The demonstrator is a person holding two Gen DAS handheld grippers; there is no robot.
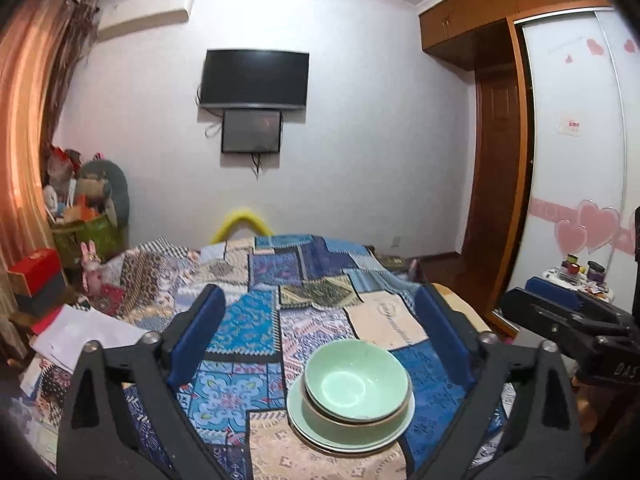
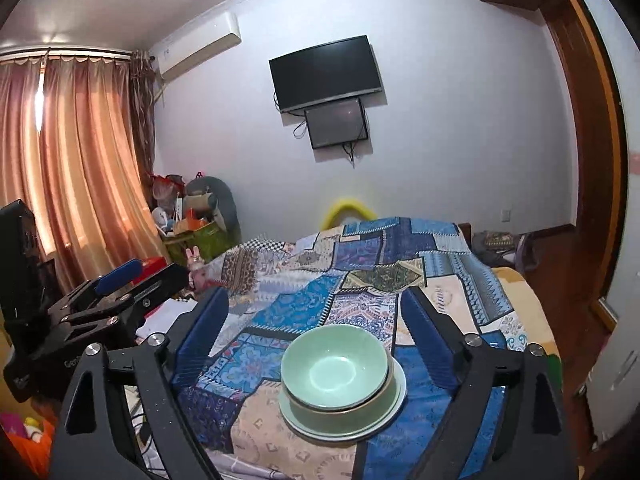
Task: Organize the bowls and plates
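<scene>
A pale green bowl (image 1: pixel 356 378) sits nested in a second green bowl (image 1: pixel 352 420), and both stand on stacked green plates (image 1: pixel 320 438) on the patchwork bedspread (image 1: pixel 256 320). The right wrist view shows the same stack: top bowl (image 2: pixel 334 366), plates (image 2: pixel 394 404). My left gripper (image 1: pixel 320 304) is open, raised above and behind the stack, nothing between its blue pads. My right gripper (image 2: pixel 314 308) is open too, likewise empty and clear of the dishes. Each gripper shows at the edge of the other's view: the right one (image 1: pixel 560 300) and the left one (image 2: pixel 124 276).
The bed fills the middle, with white papers (image 1: pixel 80 336) and boxes (image 1: pixel 36 276) at its left side. A basket of soft toys (image 1: pixel 84 208) stands by the orange curtain (image 2: pixel 80 152). Two screens (image 1: pixel 254 80) hang on the far wall. A wardrobe (image 1: pixel 572 140) is at right.
</scene>
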